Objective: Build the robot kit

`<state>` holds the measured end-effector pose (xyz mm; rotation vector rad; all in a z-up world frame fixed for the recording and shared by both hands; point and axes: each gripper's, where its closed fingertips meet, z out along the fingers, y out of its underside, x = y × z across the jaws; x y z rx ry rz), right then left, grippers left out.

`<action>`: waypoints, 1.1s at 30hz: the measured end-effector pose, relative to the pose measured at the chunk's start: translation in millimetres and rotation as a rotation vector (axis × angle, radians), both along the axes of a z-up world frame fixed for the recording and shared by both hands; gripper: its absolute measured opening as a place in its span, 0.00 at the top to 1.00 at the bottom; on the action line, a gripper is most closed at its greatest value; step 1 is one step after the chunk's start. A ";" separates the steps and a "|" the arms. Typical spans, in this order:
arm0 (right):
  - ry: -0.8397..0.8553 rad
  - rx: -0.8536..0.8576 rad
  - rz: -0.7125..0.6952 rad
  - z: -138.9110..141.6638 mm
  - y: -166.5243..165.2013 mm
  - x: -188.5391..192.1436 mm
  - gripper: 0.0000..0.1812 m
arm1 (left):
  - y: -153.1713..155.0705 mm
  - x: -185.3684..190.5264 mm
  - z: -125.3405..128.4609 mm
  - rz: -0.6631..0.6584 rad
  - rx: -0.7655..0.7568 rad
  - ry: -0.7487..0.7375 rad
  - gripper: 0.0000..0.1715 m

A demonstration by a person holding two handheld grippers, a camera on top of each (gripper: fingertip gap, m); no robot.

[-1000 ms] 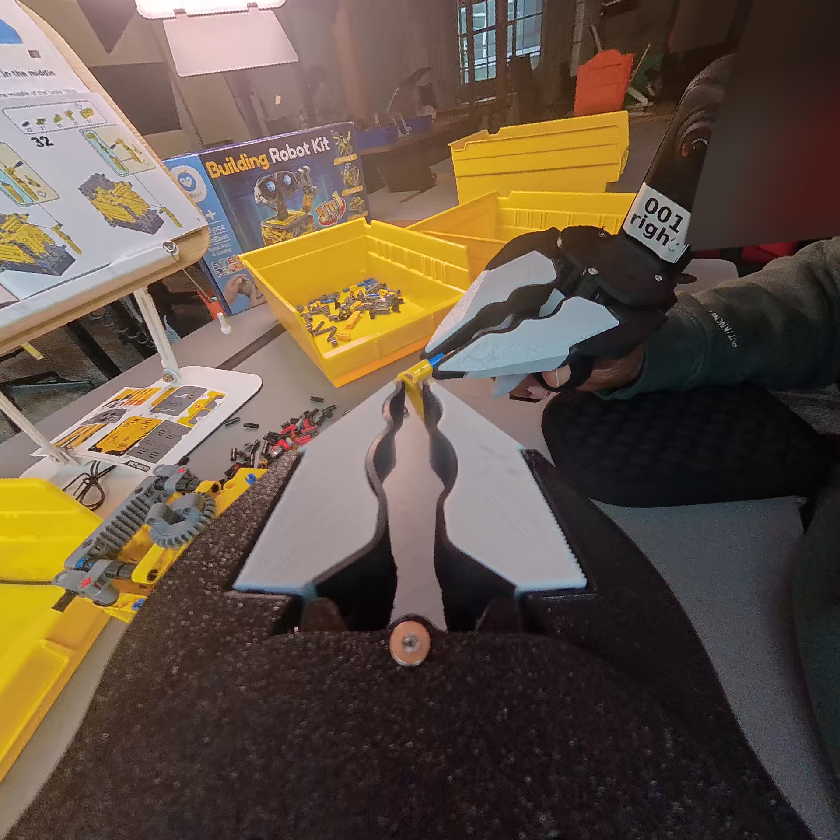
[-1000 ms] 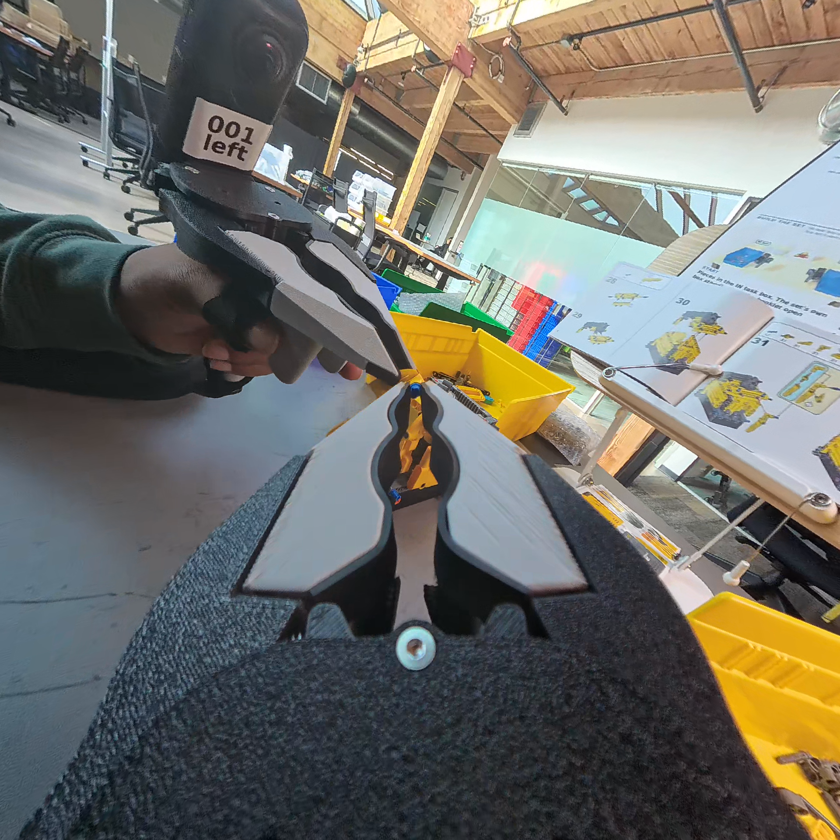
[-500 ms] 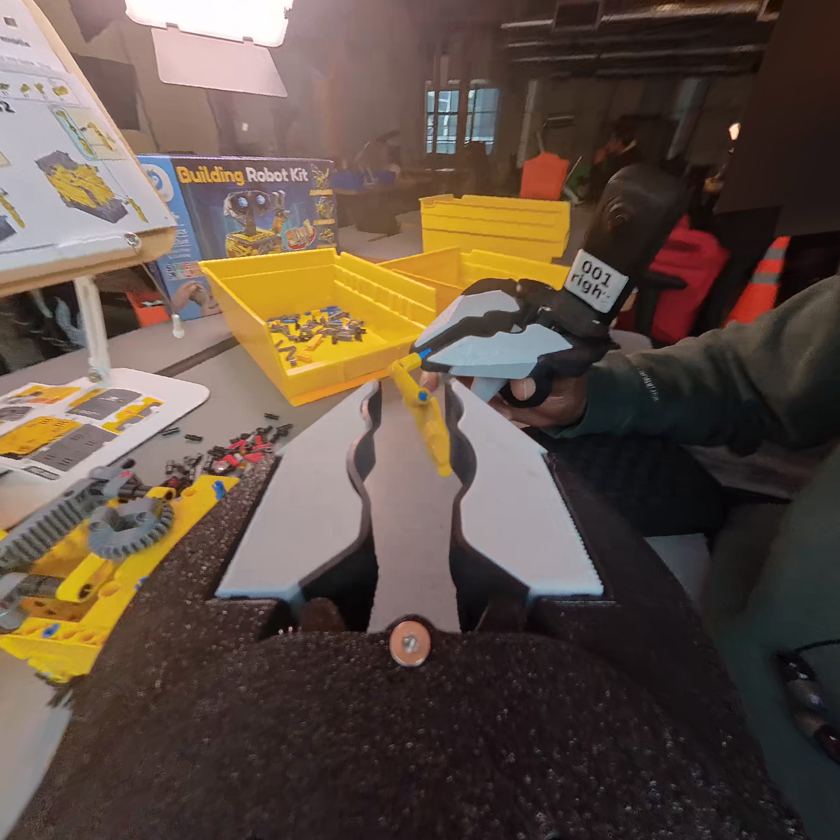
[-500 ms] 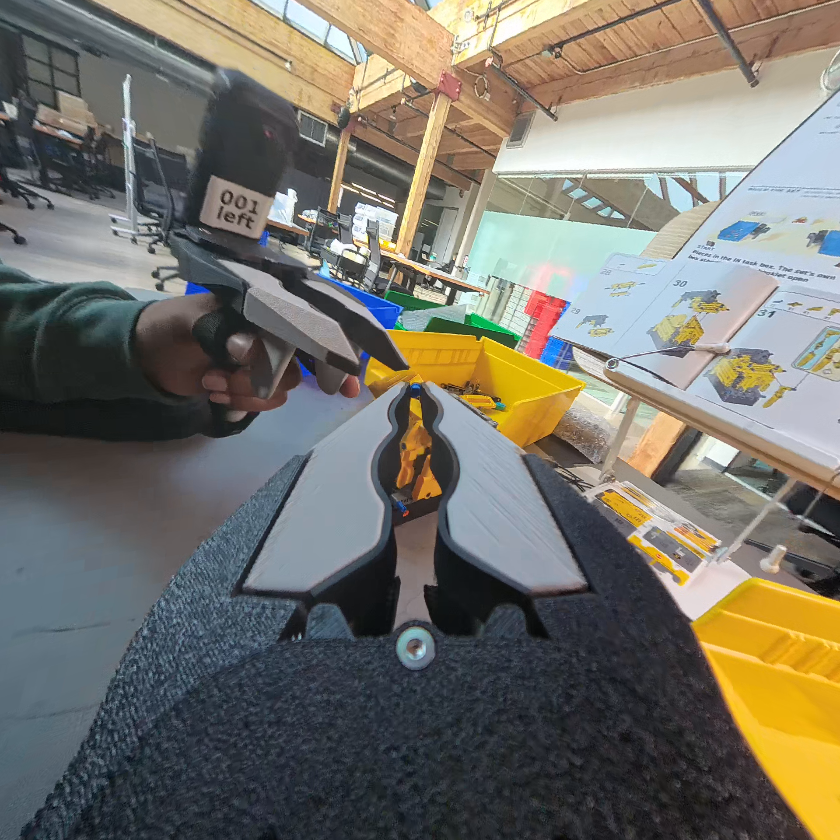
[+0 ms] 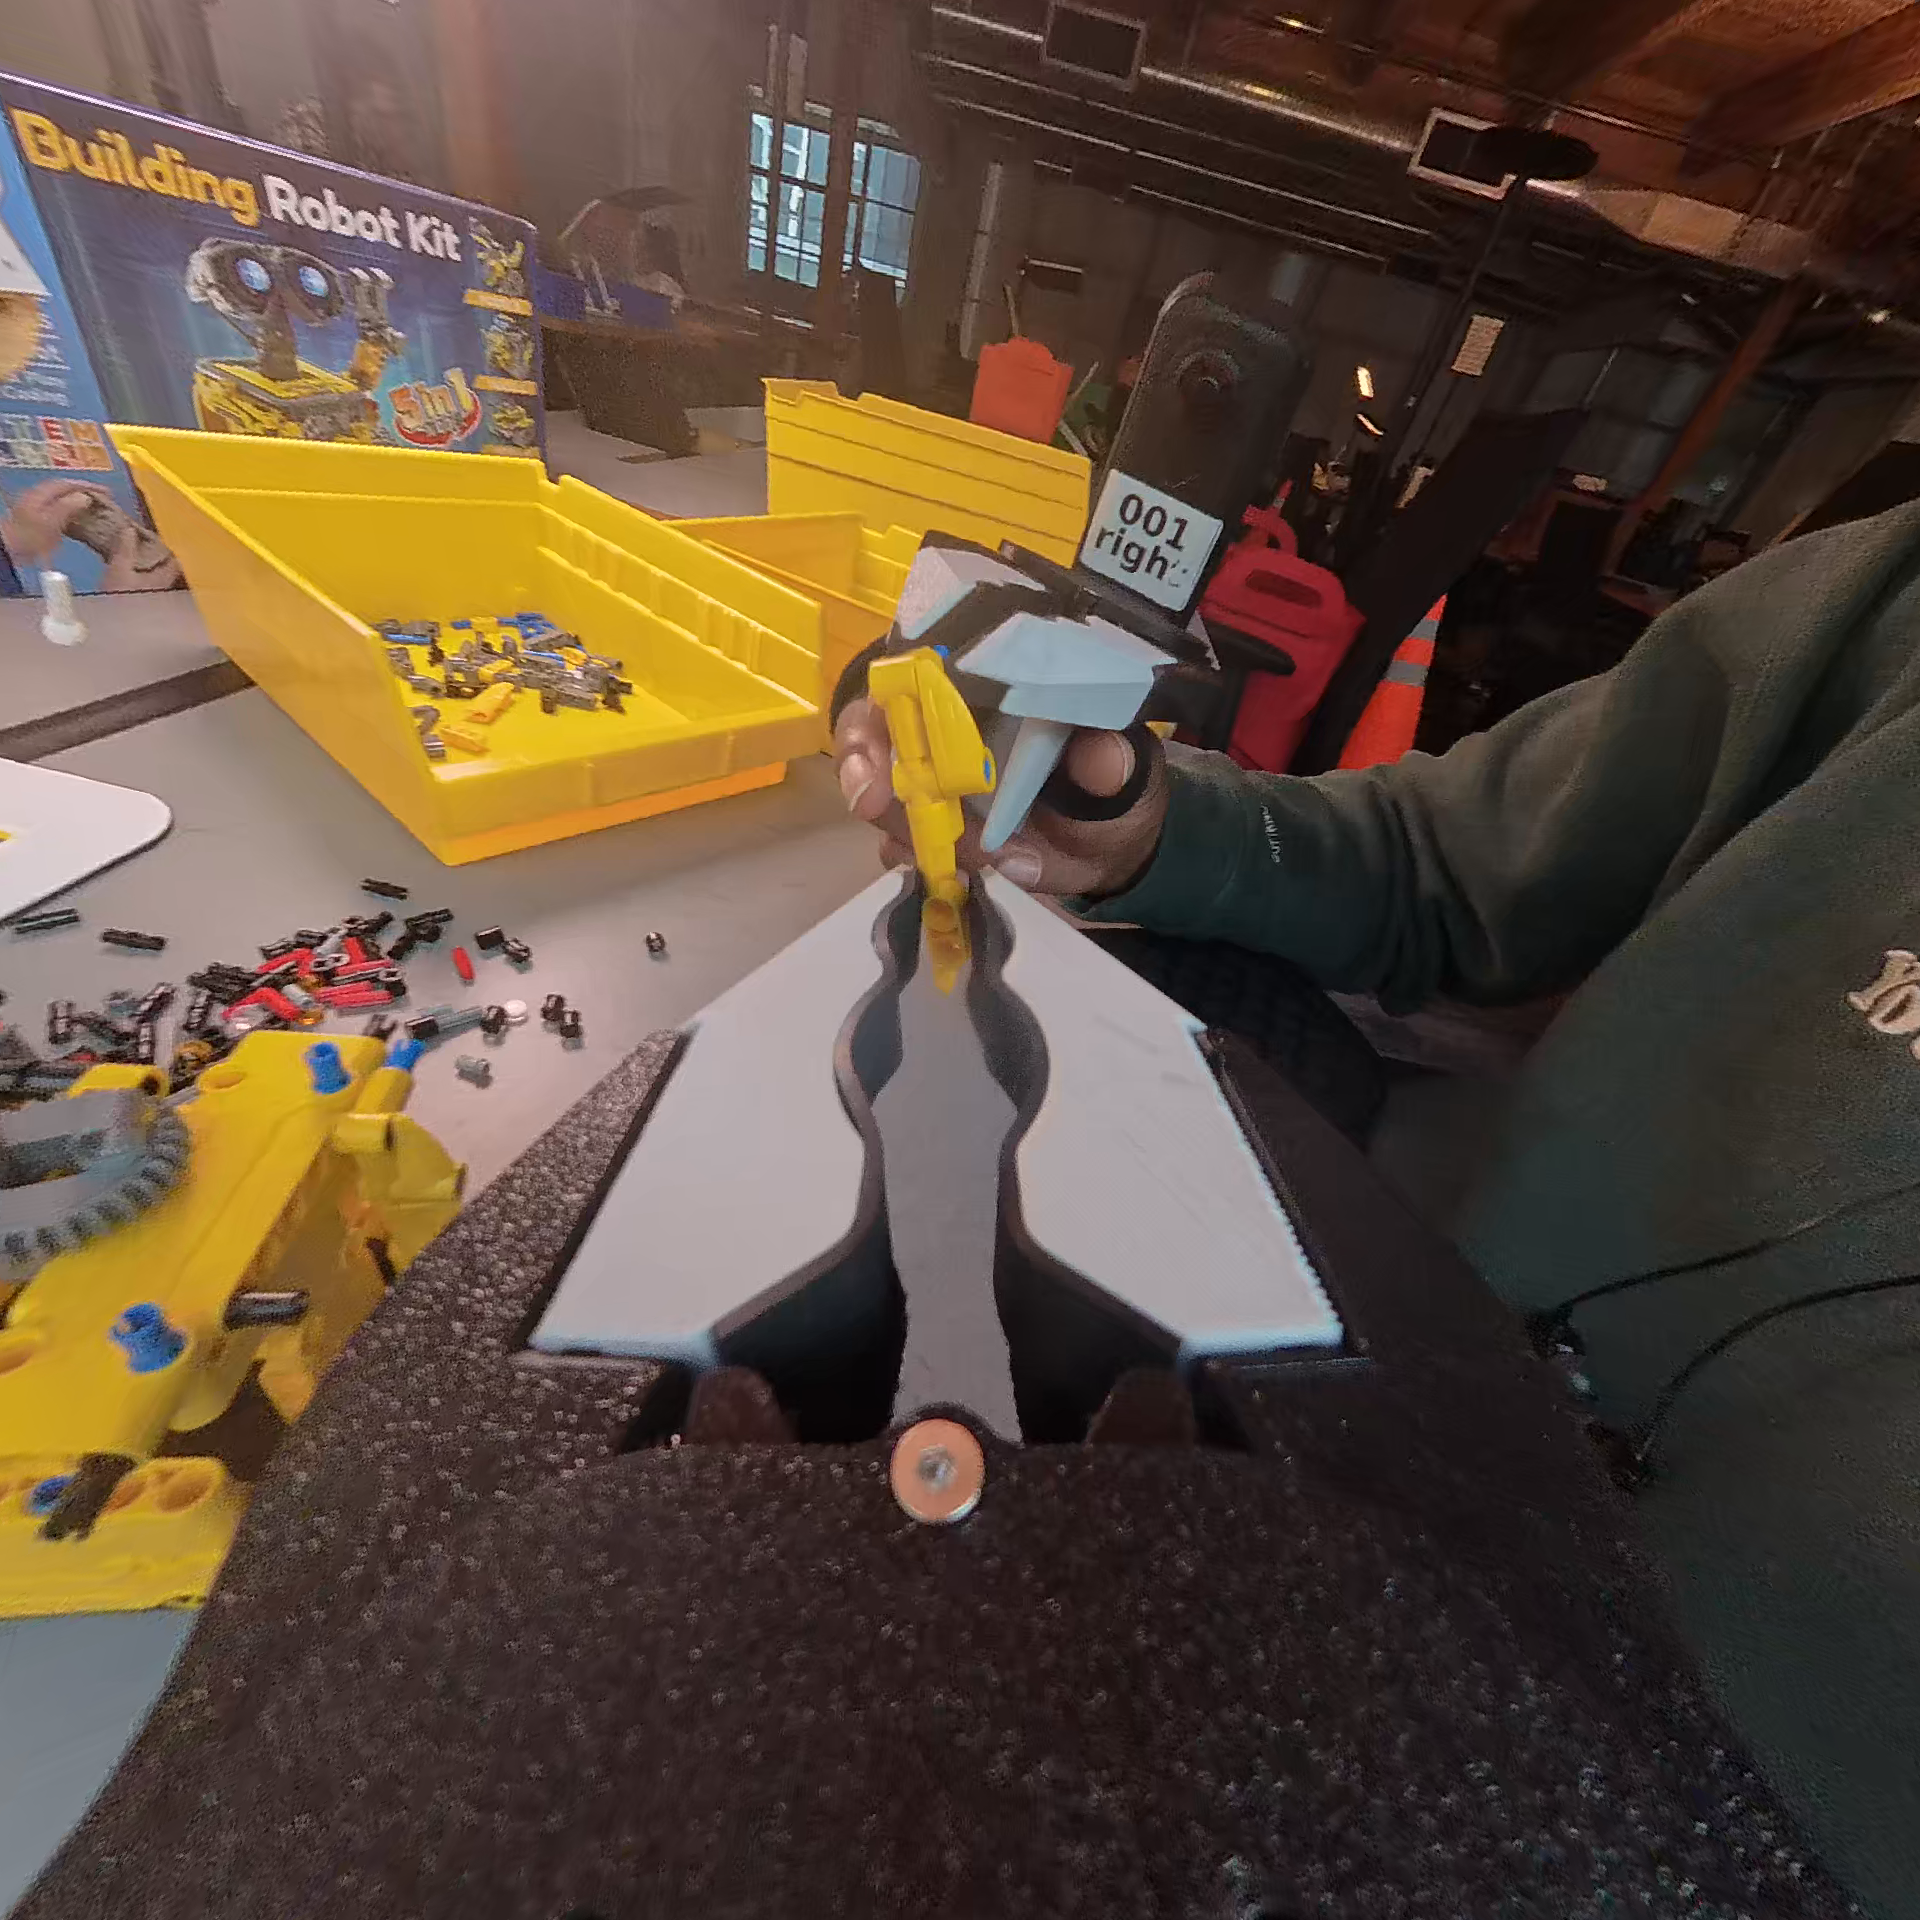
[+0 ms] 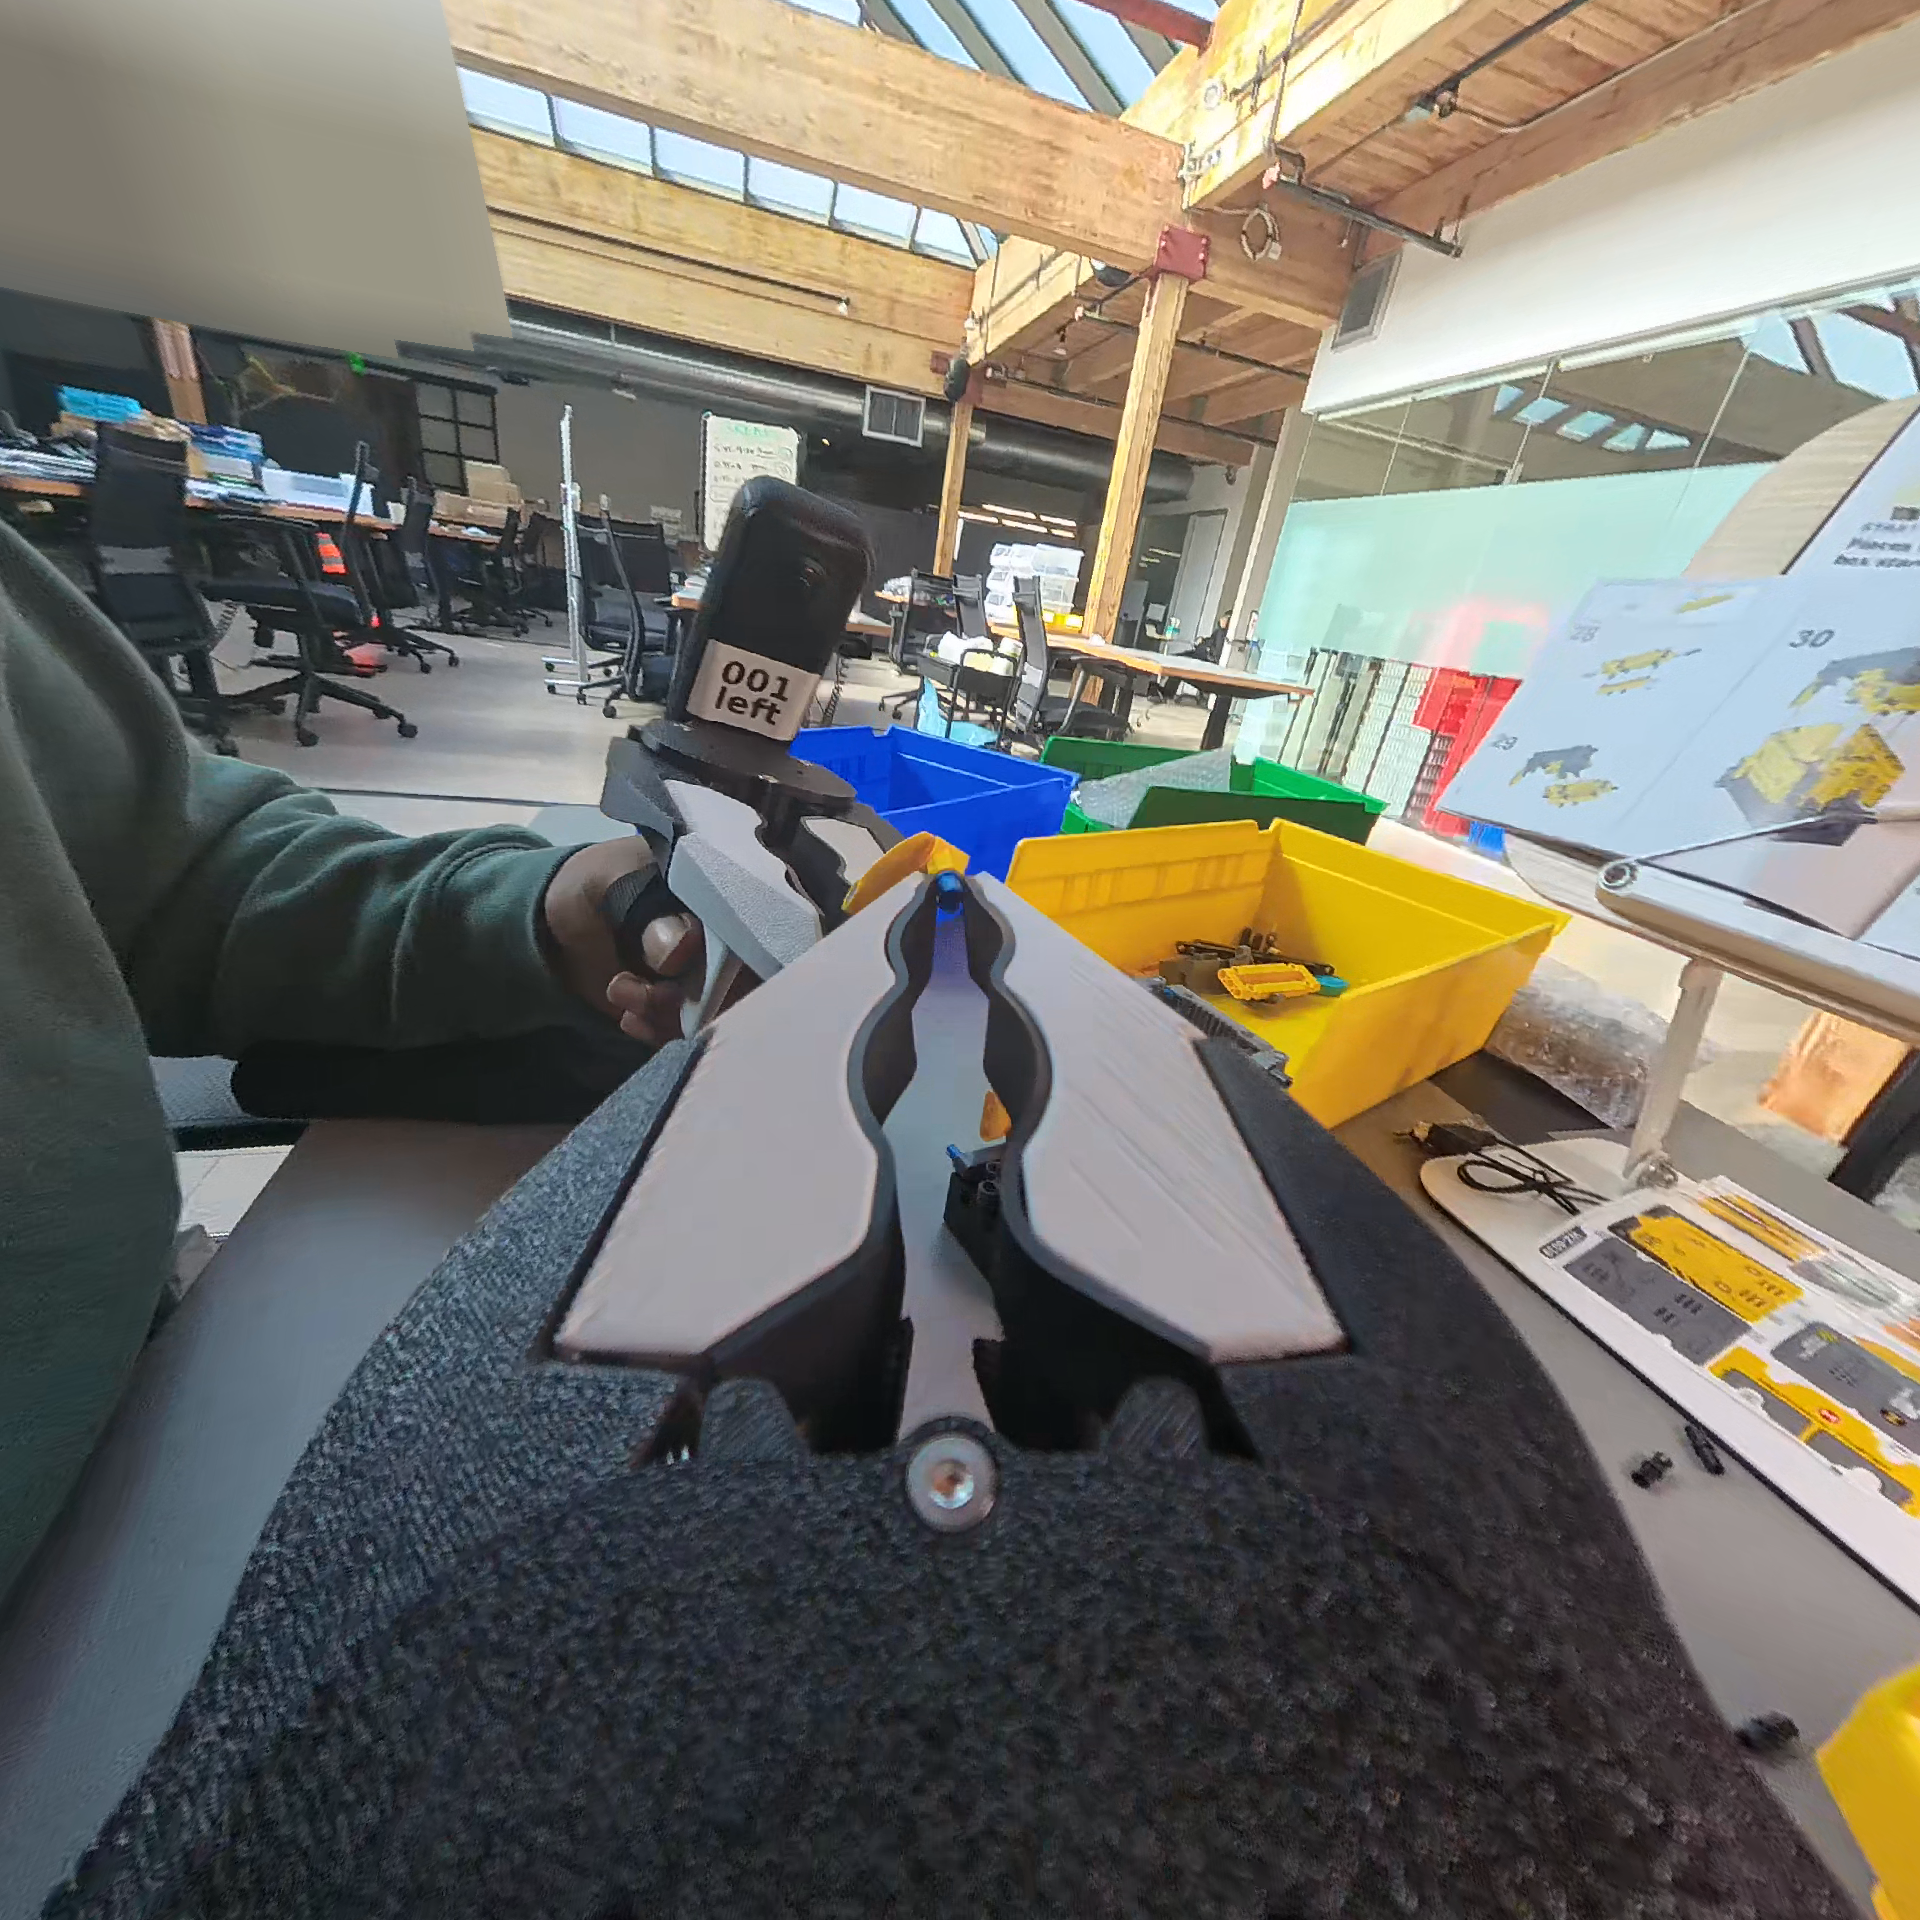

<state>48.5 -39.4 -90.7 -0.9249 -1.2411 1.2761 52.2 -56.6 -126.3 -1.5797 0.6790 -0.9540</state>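
Two grippers, one yellow part (image 5: pixel 928 769) | left gripper (image 5: pixel 943 902): tips pinch its lower end | right gripper (image 6: pixel 943 891): tips pinch its blue-pinned upper end | yellow bin (image 5: pixel 312 582) beyond.

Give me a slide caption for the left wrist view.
Both claws pinch one yellow brick part above the table.

yellow brick piece (image 5: pixel 928 769), yellow bin (image 5: pixel 312 582), grey fingers (image 5: pixel 769 1143)

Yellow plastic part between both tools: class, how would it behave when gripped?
Probably stiff: the yellow plastic part spans from right tool to left tool without sagging. Likely light: tips alone hold it. Smooth plastic might slip.
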 end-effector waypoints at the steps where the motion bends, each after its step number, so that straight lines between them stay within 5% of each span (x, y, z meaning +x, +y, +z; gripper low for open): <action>1: -0.020 -0.004 -0.021 -0.1 4.3 -3.5 0.97 | 2.5 -5.5 0.6 0.020 0.008 0.003 0.96; 13: -0.261 -0.026 0.037 -17.2 10.4 -58.4 0.79 | 16.0 -70.8 -20.9 0.132 0.087 0.061 0.96; 21: -0.252 -0.144 0.105 -43.4 7.3 -86.9 0.85 | 15.2 -76.0 -23.5 0.099 0.037 -0.043 0.96; 33: -0.141 -0.329 0.329 -28.4 -8.9 -73.3 0.88 | -2.1 -62.7 -5.5 -0.123 -0.080 -0.286 0.96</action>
